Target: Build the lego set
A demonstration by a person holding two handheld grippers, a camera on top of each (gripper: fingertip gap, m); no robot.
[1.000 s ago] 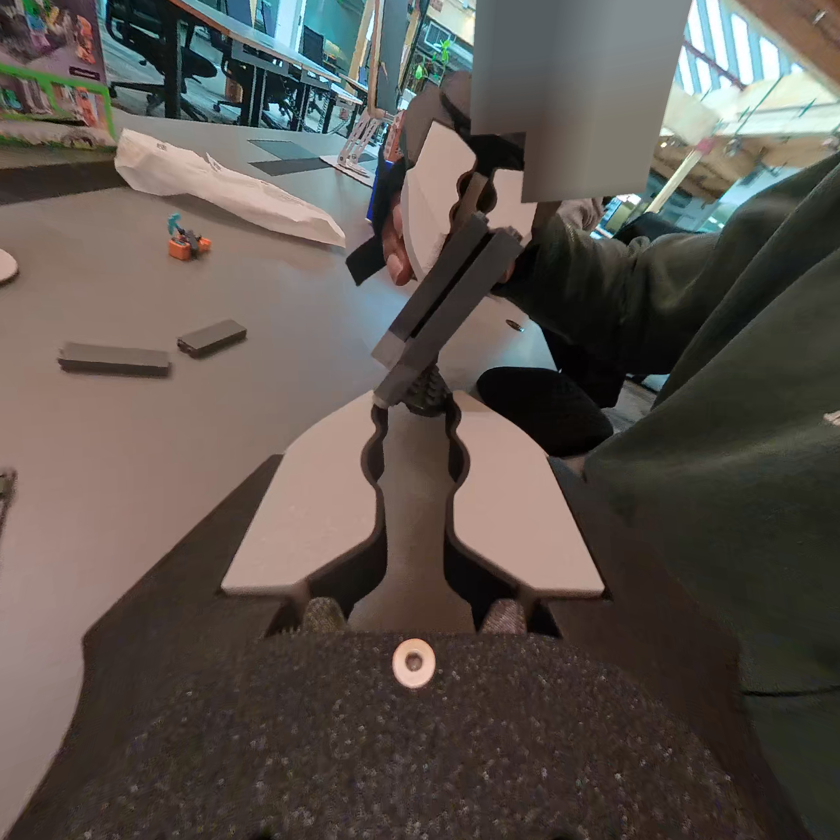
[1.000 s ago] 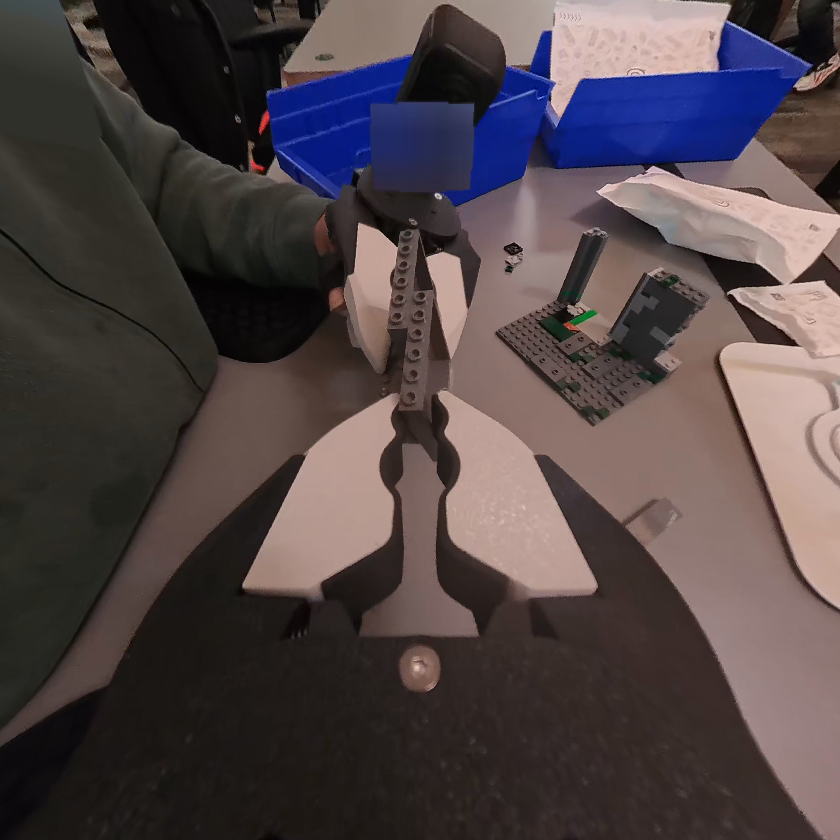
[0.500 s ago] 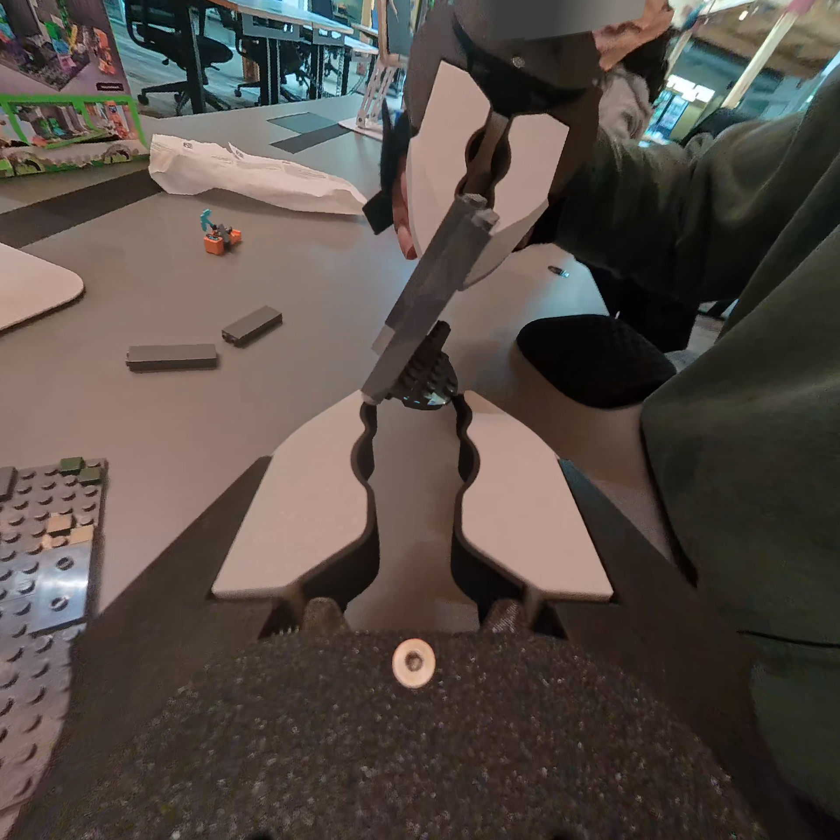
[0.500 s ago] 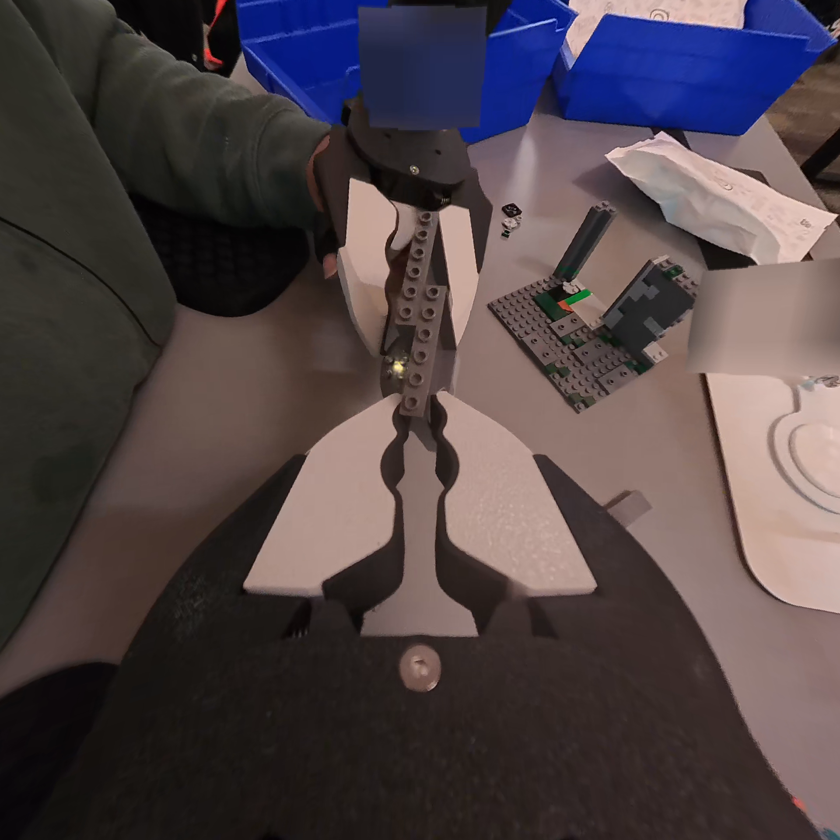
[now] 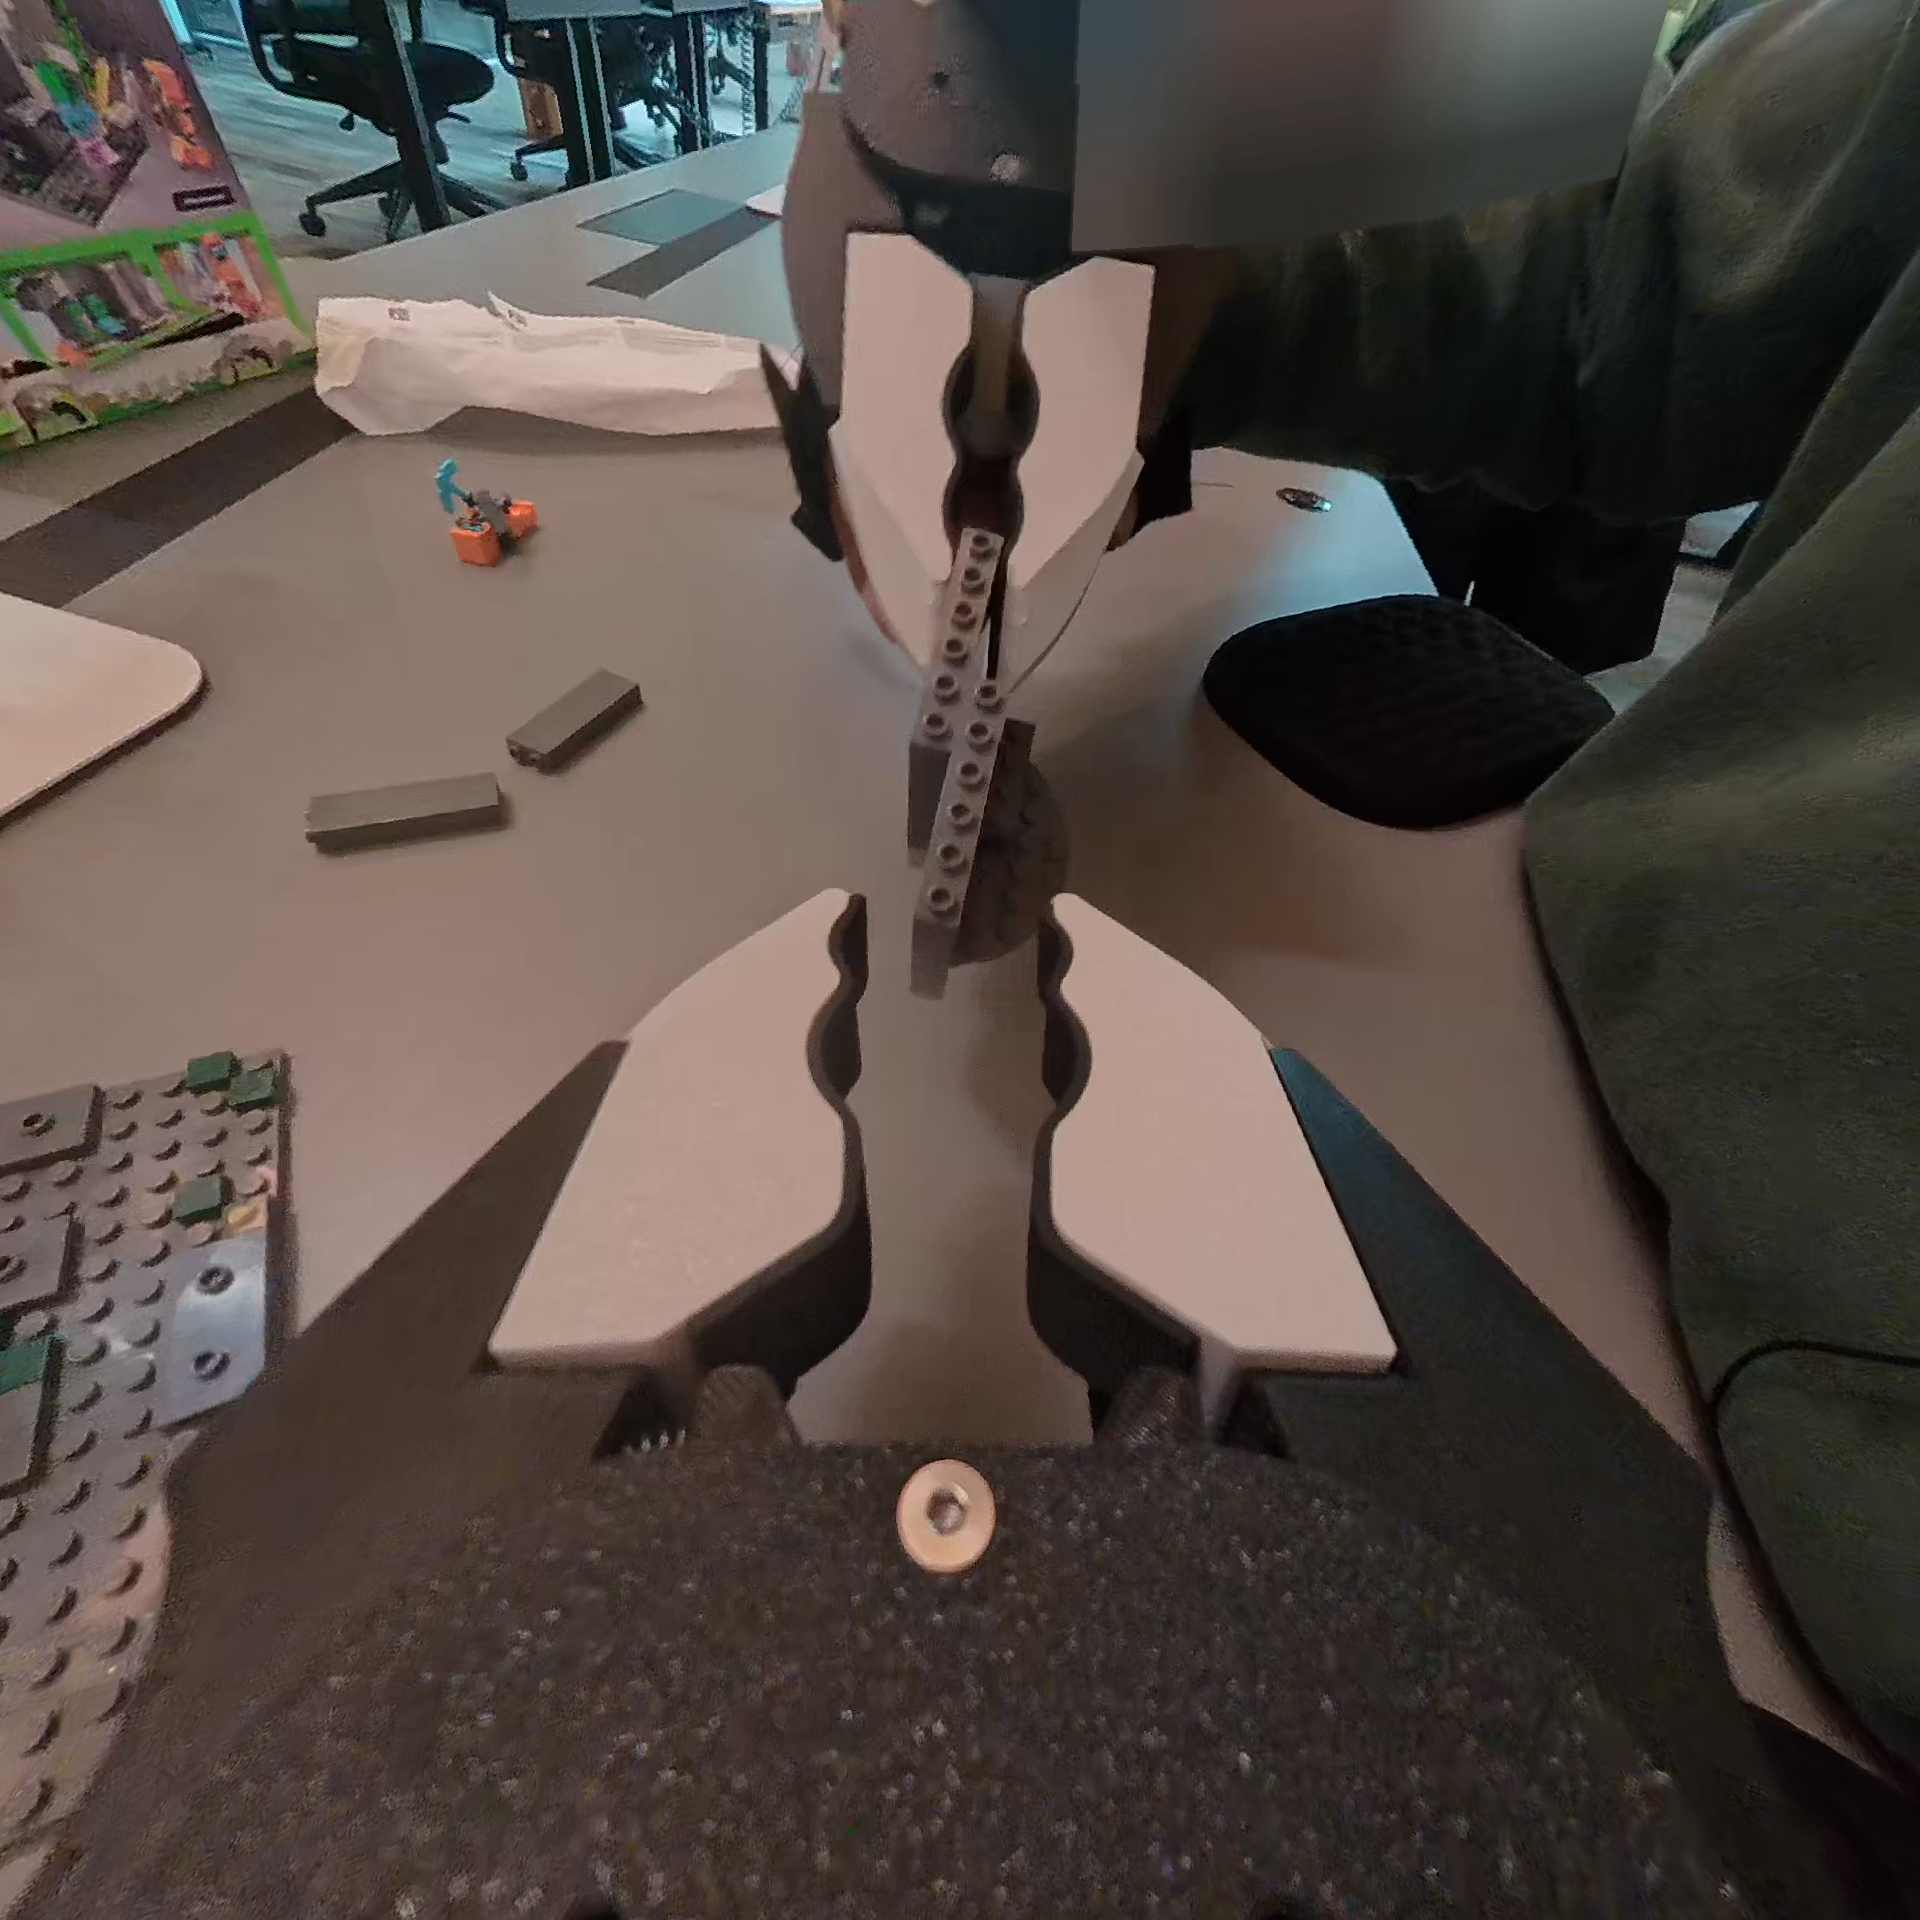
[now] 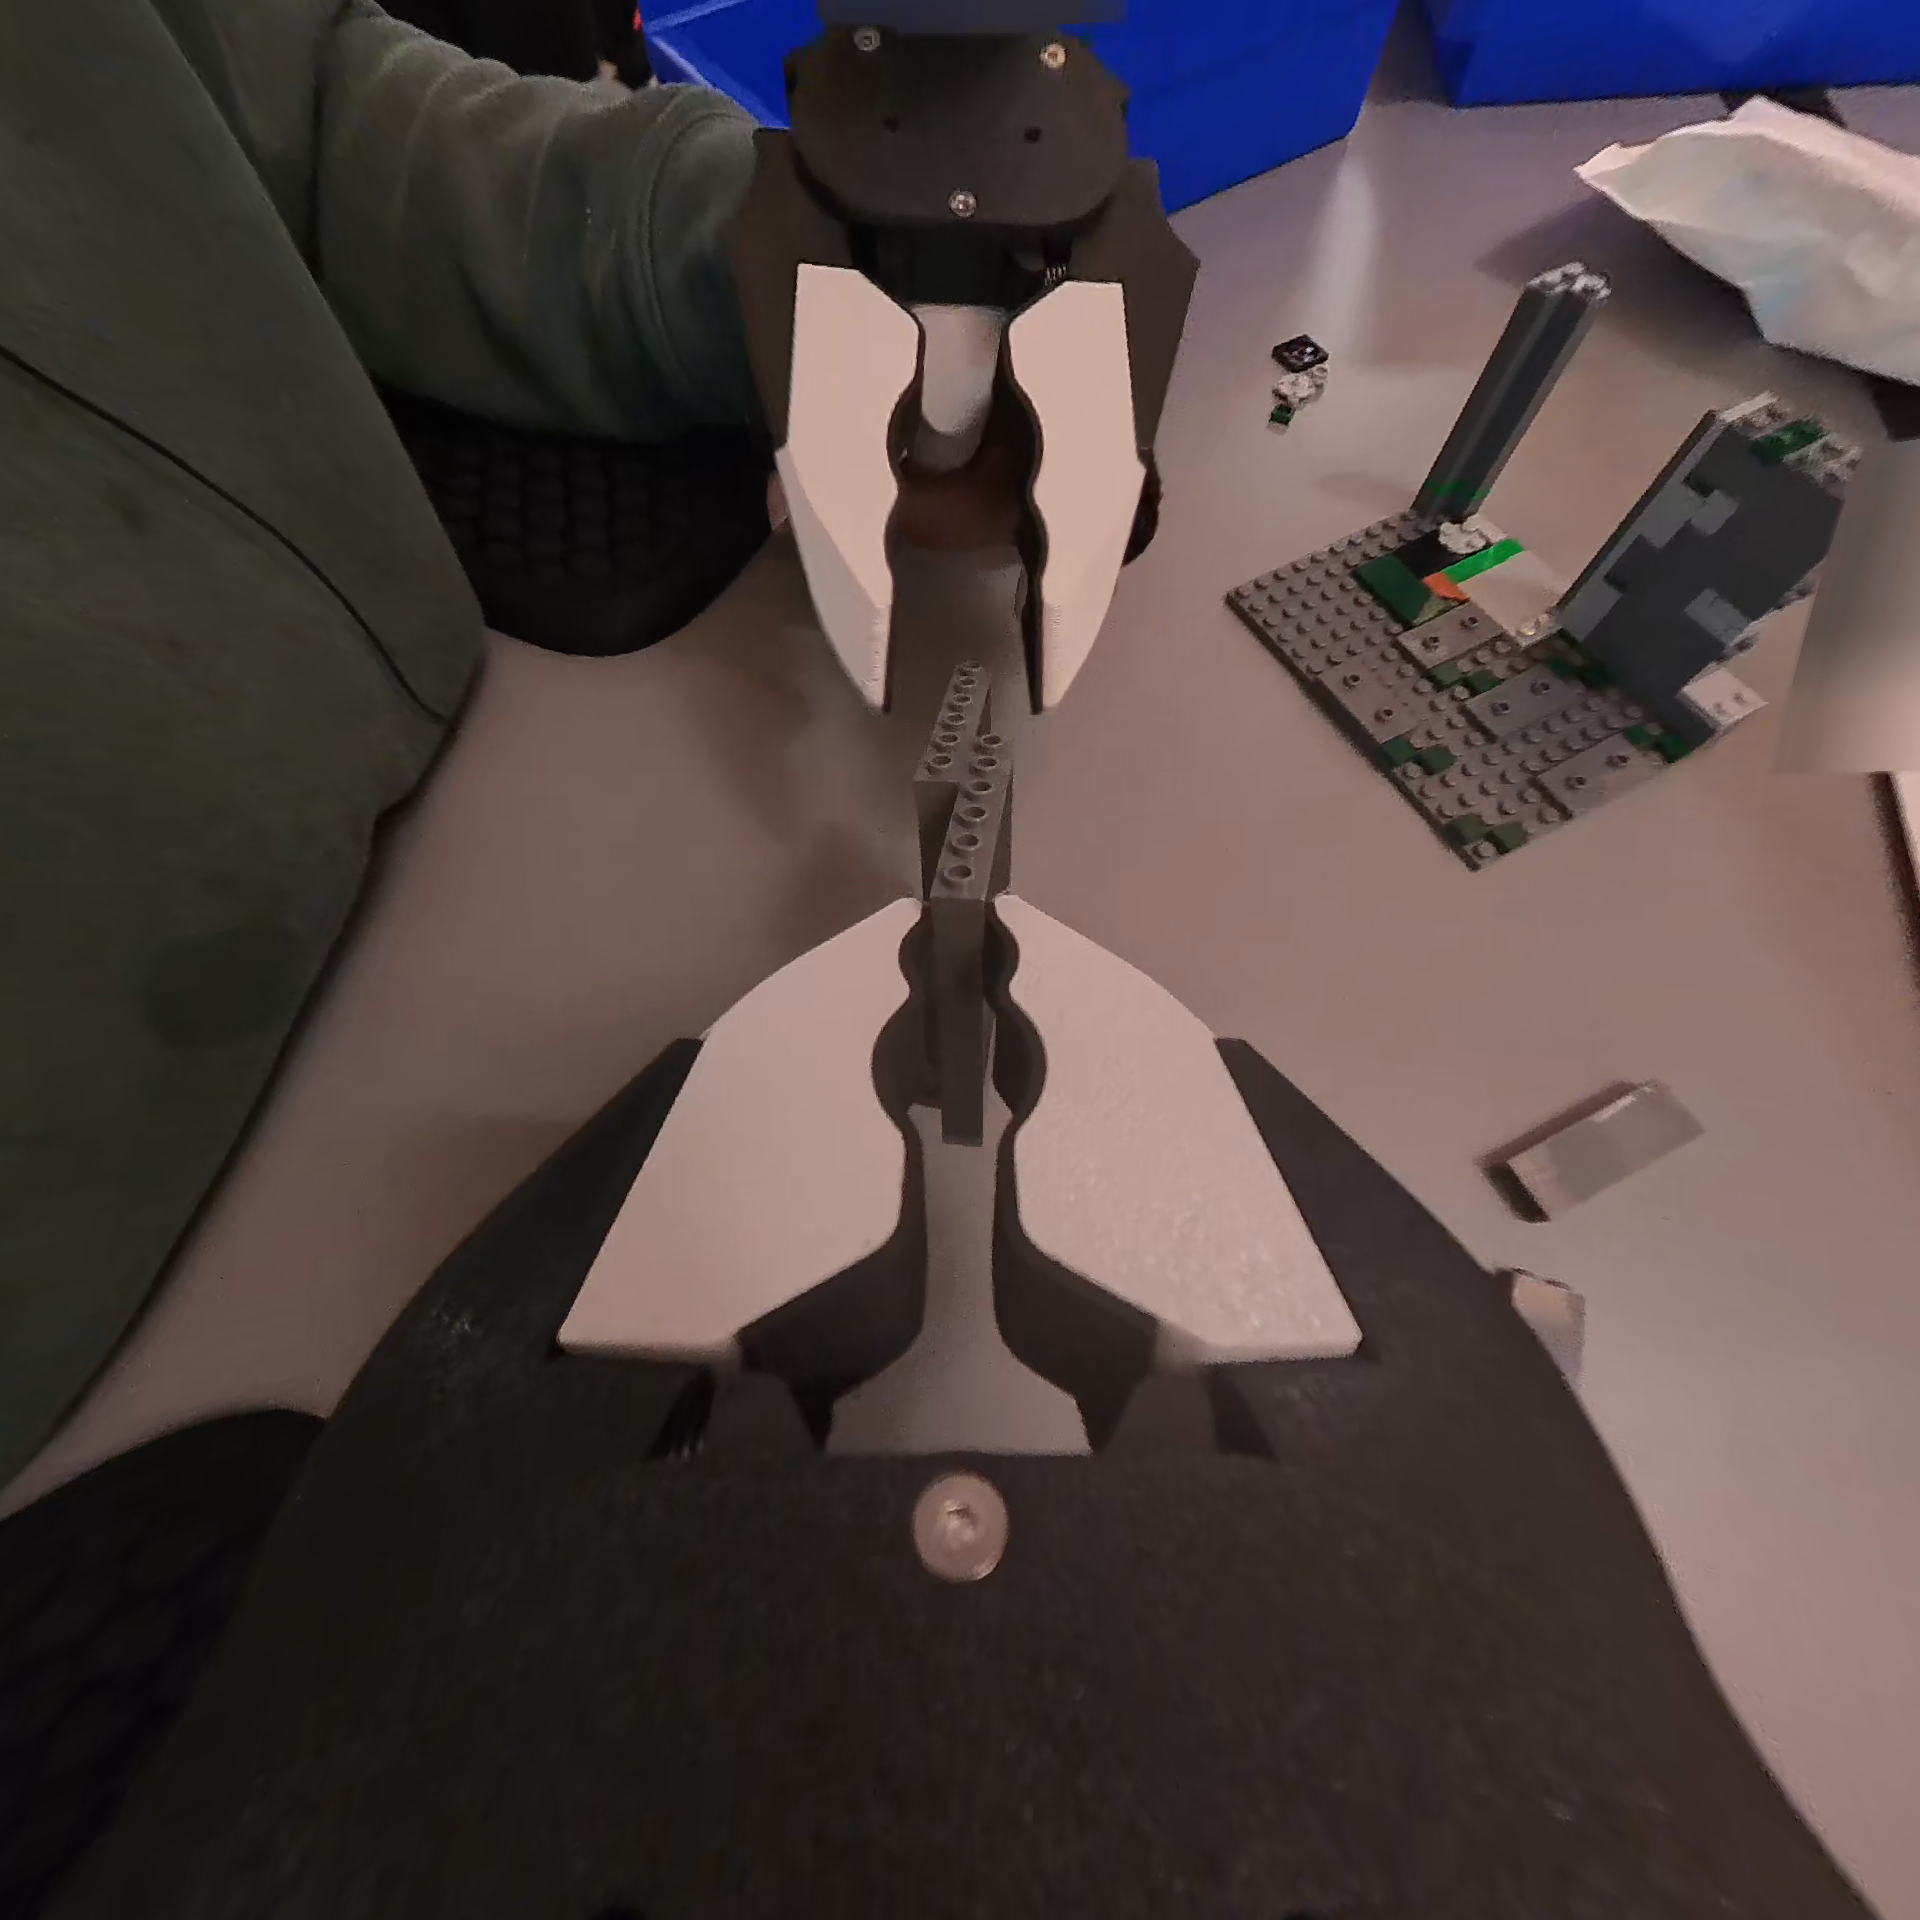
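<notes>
A stepped assembly of long dark grey studded bricks is held in the air between the two grippers. My right gripper is shut on its near end; in the left wrist view it comes in from the top with the bricks hanging down. My left gripper is open, and the bricks' free end sits between its tips without touching either. It faces me in the right wrist view. A dark rounded studded piece shows behind the bricks.
The grey baseplate with a tall pillar and stepped wall stands to the right; its corner shows in the left wrist view. Two loose dark grey plates, an orange mini build, paper bags, blue bins, a clear piece. The gap from one gripper's tips to the other's is roughly 6 cm. From either gripper's tips it is about 15 cm to the clear piece.
The brick assembly has swung from a slant to nearly in line with both grippers, its studs now facing the left camera. Its end no longer touches my left fingertip. Both cameras have tilted down.
</notes>
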